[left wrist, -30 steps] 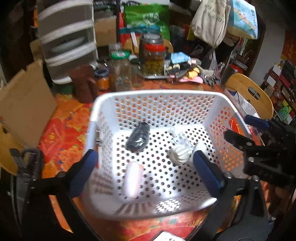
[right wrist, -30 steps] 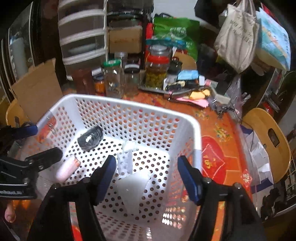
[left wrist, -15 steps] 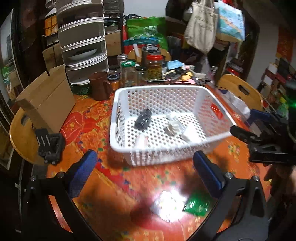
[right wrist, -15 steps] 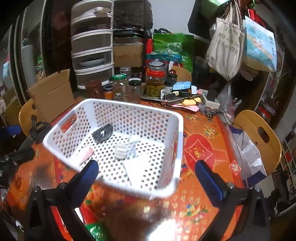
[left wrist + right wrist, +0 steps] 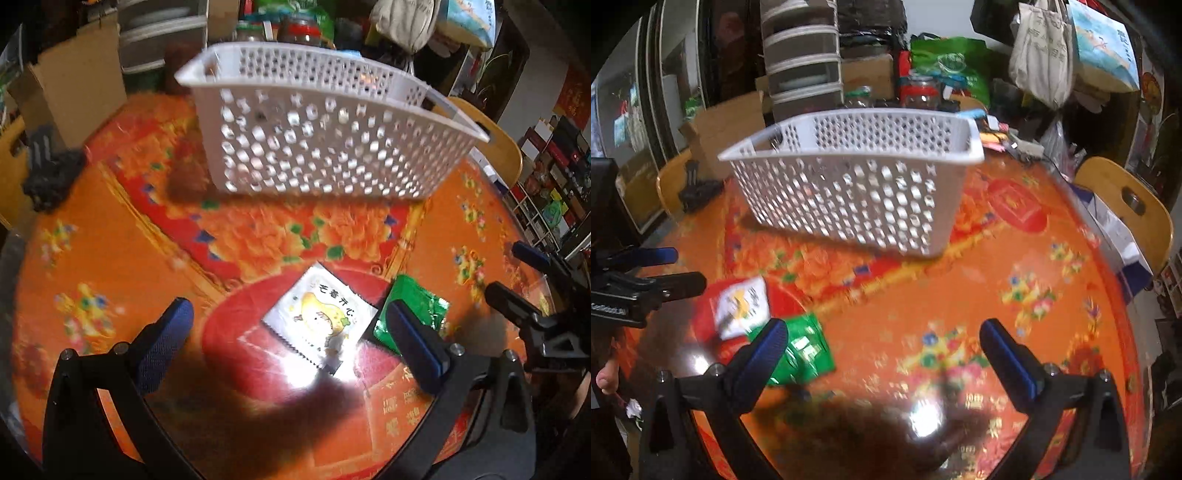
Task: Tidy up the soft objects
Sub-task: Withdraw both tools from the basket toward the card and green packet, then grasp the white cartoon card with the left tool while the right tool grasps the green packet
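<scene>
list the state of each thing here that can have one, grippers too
white basket: upright on the table, contents hidden
white snack packet: flat on the table, not held
green packet: flat beside the white one, not held
left gripper: open, empty
right gripper: open, empty, jaws just opened

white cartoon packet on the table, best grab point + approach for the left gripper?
Take the white packet by its near serrated edge, coming from above and tilting in low. It lies flat on the tablecloth, so only an edge gives the pads purchase. Avoid its right side: the green packet sits tight against it there. The left gripper is open above it, probably wide enough.
</scene>
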